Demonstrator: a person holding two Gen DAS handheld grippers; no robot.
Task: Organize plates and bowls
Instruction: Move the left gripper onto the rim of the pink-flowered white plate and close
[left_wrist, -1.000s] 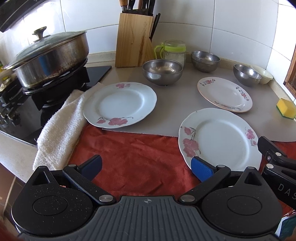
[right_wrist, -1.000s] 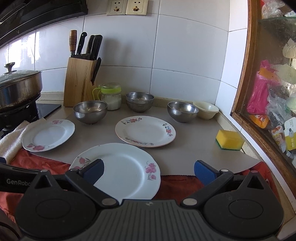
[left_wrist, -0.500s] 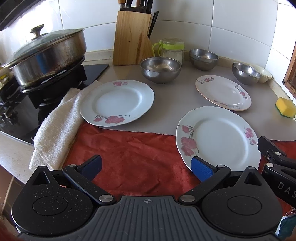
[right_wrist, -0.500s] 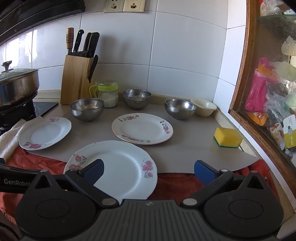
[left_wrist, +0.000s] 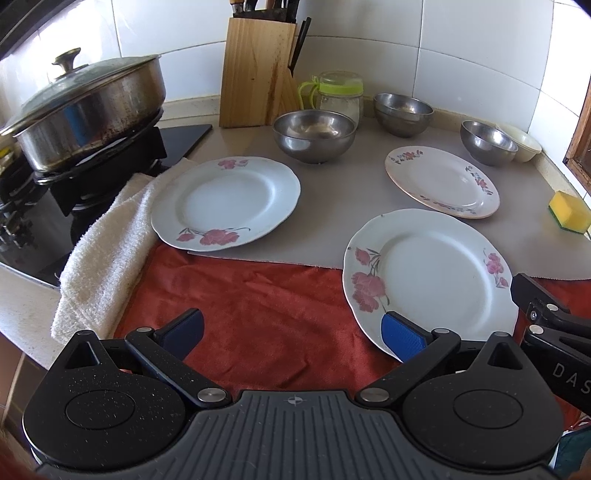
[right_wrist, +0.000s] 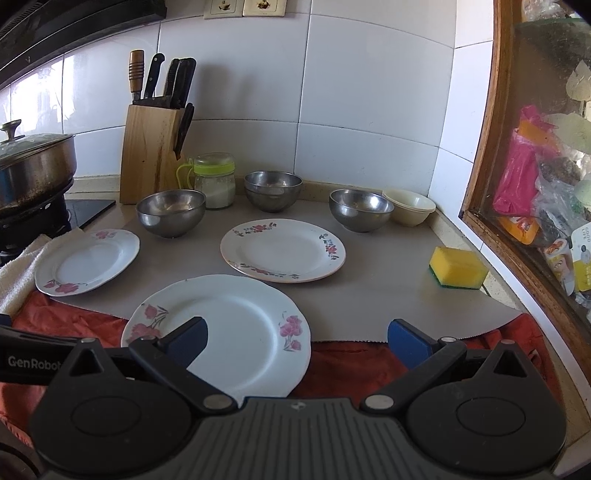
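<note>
Three flowered white plates lie on the counter: a left plate (left_wrist: 225, 201) (right_wrist: 86, 260), a near plate (left_wrist: 430, 278) (right_wrist: 221, 332), and a far plate (left_wrist: 441, 181) (right_wrist: 282, 249). Three steel bowls (left_wrist: 314, 134) (left_wrist: 402, 112) (left_wrist: 487, 142) and a cream bowl (left_wrist: 522, 142) (right_wrist: 408, 210) stand behind them. My left gripper (left_wrist: 291, 330) is open and empty above the red cloth, left of the near plate. My right gripper (right_wrist: 297, 341) is open and empty, its left finger over the near plate.
A lidded pan (left_wrist: 88, 110) sits on the stove at left, with a white towel (left_wrist: 107, 251) beside it. A knife block (left_wrist: 256, 70) and a jar (left_wrist: 340, 94) stand by the wall. A yellow sponge (right_wrist: 458, 267) lies at right, near a wooden window frame (right_wrist: 491, 173).
Both grippers have shifted slightly back and up; the scene sits a little lower and further in view. Nothing was grasped or moved on the counter.
</note>
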